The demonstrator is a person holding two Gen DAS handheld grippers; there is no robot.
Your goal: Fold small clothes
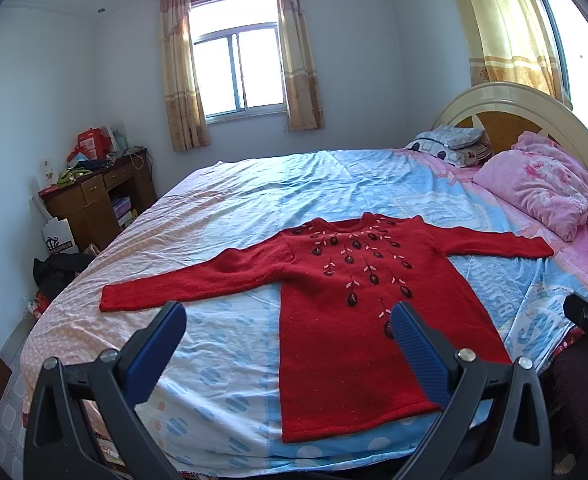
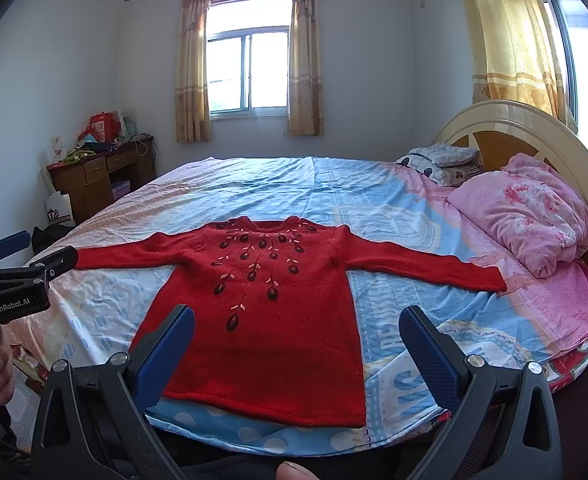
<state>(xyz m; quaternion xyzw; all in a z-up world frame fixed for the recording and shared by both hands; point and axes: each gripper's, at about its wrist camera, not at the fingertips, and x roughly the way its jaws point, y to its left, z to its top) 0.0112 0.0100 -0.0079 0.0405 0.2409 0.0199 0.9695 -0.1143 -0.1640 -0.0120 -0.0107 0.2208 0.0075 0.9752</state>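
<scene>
A small red knitted sweater (image 1: pixel 358 312) with dark embroidered flowers lies flat and face up on the bed (image 1: pixel 221 216), both sleeves spread out sideways, hem toward me. It also shows in the right wrist view (image 2: pixel 269 320). My left gripper (image 1: pixel 289 320) is open and empty, held above the bed's near edge, over the sweater's left side. My right gripper (image 2: pixel 297 326) is open and empty, held above the sweater's hem. The left gripper's body (image 2: pixel 25 276) shows at the left edge of the right wrist view.
A pink quilt (image 1: pixel 542 184) and pillows (image 1: pixel 446 144) lie by the headboard (image 1: pixel 526 108) at the right. A wooden desk (image 1: pixel 93 196) with clutter stands at the far left by the wall. A window (image 1: pixel 237 72) with curtains is at the back.
</scene>
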